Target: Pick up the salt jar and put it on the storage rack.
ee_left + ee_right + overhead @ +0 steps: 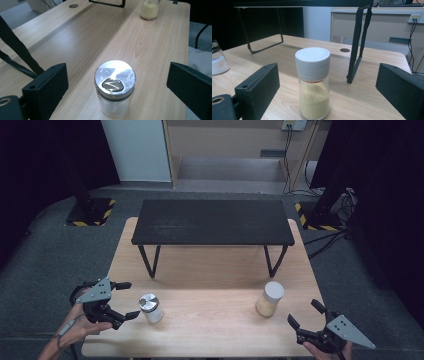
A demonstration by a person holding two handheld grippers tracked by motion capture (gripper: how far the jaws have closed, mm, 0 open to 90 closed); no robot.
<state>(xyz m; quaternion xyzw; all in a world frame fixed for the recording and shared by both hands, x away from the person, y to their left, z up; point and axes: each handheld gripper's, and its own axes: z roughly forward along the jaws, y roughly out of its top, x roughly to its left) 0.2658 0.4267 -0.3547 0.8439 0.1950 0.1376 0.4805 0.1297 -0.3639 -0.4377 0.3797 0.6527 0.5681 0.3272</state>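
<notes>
A glass jar with a silver lid (150,307) holding white powder stands on the wooden table (210,330) at the front left. My left gripper (131,299) is open just left of it. In the left gripper view the jar (115,87) stands in line with the gap between the two wide-apart jaws of the gripper (120,83), and neither pad touches it. A white-lidded jar of yellow powder (270,299) stands at the front right. My right gripper (303,312) is open beside it, its jaws framing the jar (313,82) without contact.
A low black metal shelf (212,222) on thin legs spans the back half of the table. One of its legs (357,50) stands close behind the yellow jar. Bare wood lies between the two jars. The table's front edge is close to both hands.
</notes>
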